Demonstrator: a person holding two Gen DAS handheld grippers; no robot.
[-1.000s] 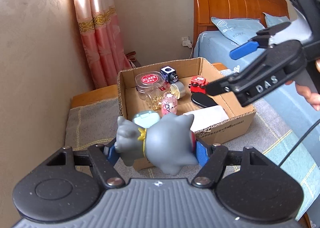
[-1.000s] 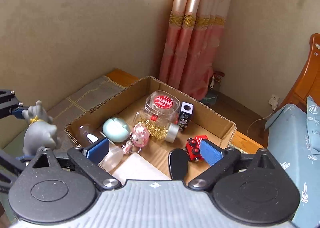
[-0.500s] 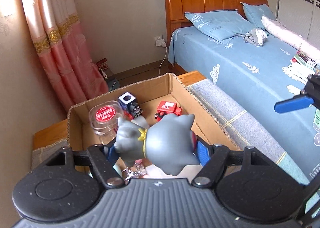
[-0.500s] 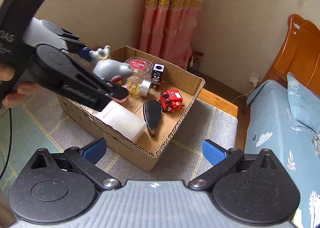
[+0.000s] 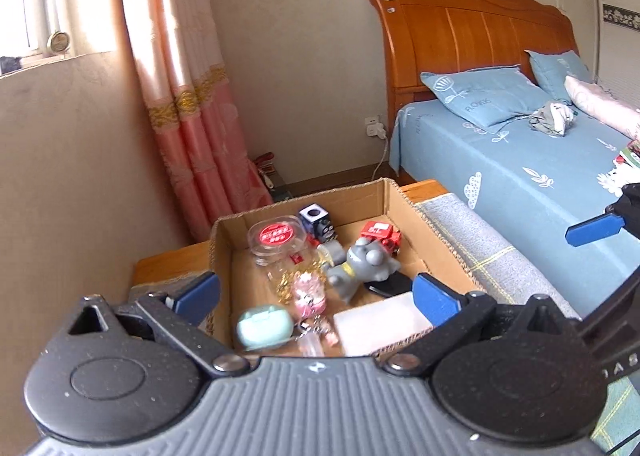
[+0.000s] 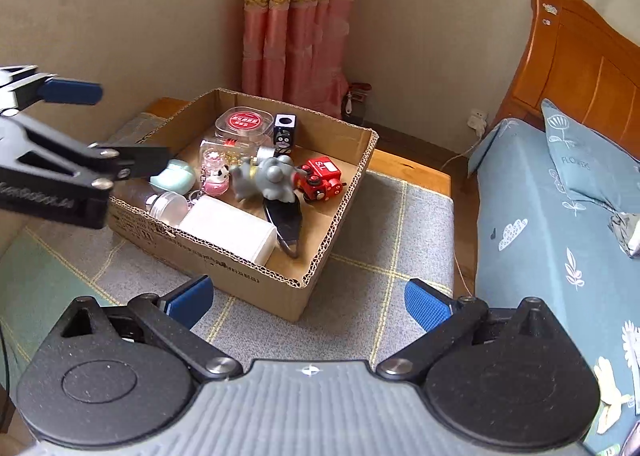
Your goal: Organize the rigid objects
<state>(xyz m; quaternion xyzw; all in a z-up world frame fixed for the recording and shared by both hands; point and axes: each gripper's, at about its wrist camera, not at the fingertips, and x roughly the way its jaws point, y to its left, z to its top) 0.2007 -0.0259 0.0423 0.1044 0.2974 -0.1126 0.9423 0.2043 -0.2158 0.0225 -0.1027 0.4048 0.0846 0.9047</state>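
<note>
A grey toy figure (image 5: 366, 264) (image 6: 268, 175) lies on its side in the middle of the cardboard box (image 5: 424, 228) (image 6: 224, 260), touching a red toy train (image 6: 322, 179) and a black oval object (image 6: 286, 219). My left gripper (image 5: 316, 296) (image 6: 116, 123) hovers over the box's near-left part; its jaws are opening wide with nothing between them. My right gripper (image 6: 308, 300) is open and empty above the grey mat (image 6: 384, 223), in front of the box. The box also holds a red-lidded clear jar (image 6: 242, 123), a mint case (image 6: 174, 179), a pink globe keychain (image 6: 216, 173) and a white box (image 6: 230, 230).
A bed with blue sheets (image 6: 552, 248) and a wooden headboard (image 5: 472, 27) runs along the right. A pink curtain (image 6: 296, 15) hangs behind the box, and a beige wall (image 6: 120, 15) stands to its left. A wall socket with a cable (image 6: 478, 121) sits low by the headboard.
The left gripper opened and let go of the grey toy, which now lies in the box. The right gripper drew back from over the box to the mat in front.
</note>
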